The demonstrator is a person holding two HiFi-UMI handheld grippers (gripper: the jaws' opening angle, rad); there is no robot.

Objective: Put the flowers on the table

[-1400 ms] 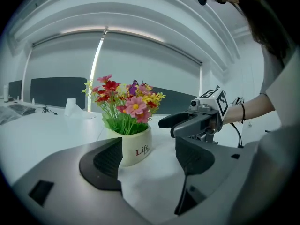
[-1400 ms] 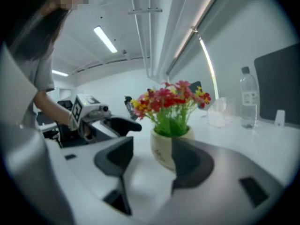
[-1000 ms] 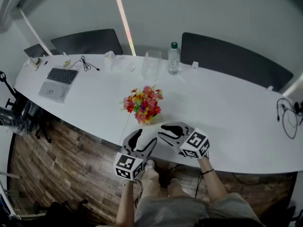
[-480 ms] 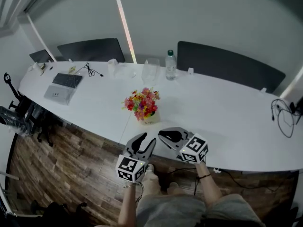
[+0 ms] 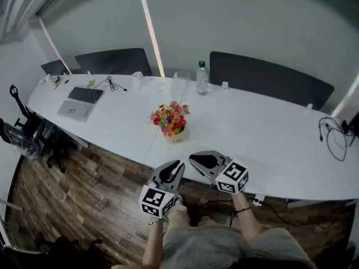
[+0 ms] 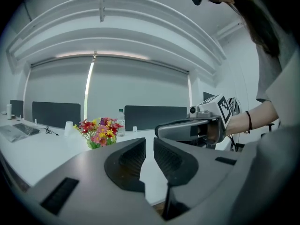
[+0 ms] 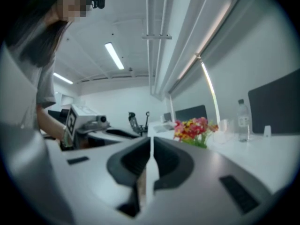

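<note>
The flowers (image 5: 170, 118) are being observed standing in a small pot on the long white table (image 5: 263, 133), near its front edge. A water bottle (image 5: 202, 78) is standing behind the flowers, and a laptop (image 5: 81, 101) is lying well to their left. Dark panels (image 5: 263, 74) are lining the wall beyond the flowers, with wood flooring (image 5: 84, 189) in front. The left gripper (image 5: 178, 165) and right gripper (image 5: 193, 159) are being held side by side in front of the flowers, clear of them. Both pairs of jaws have just been closing. The right pair is pressed together and the left is drawn almost together, with nothing between either.
</note>
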